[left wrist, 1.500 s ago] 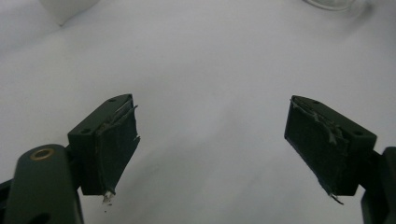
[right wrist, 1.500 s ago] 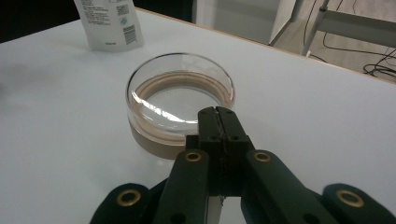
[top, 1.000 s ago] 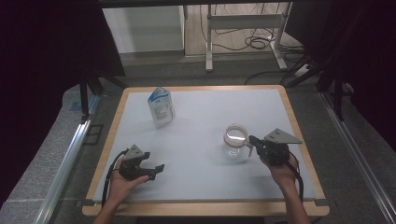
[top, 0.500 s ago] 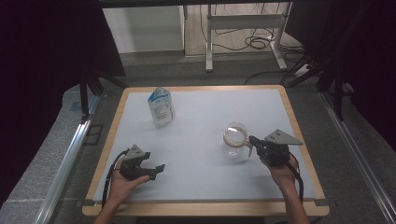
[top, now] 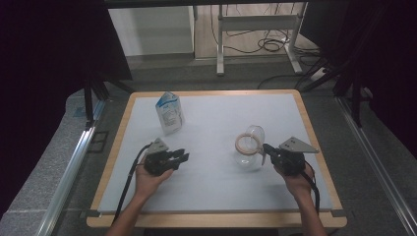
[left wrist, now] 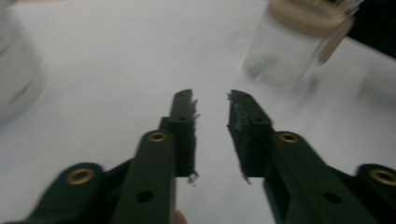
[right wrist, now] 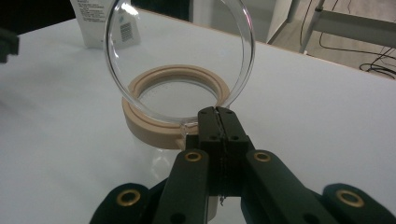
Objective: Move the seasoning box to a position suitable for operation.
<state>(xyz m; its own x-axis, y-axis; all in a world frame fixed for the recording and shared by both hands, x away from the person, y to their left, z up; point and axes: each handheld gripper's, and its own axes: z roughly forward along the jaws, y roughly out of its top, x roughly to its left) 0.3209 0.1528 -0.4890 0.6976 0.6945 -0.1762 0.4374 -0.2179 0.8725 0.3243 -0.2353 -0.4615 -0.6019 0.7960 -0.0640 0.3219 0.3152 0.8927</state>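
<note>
Since a second ago I've carried my left gripper (top: 181, 157) up the table (top: 216, 123) toward the carton (top: 170, 112), its 2 jaws just closing to a narrow gap with nothing between them. The glass jar (top: 247, 153) stands upright just ahead of my right gripper (right wrist: 218, 114). That gripper is clamped on the edge of the jar's round glass lid (right wrist: 180, 60), now swung up on edge above the jar's mouth.

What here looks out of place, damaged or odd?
Little stands out. The jar stands upright, its clear lid swung up and pinched at the edge by the shut right claw. Nothing is spilled. The left claw, whose jaws have just been closing on nothing, has frayed pads. The carton stands upright.
</note>
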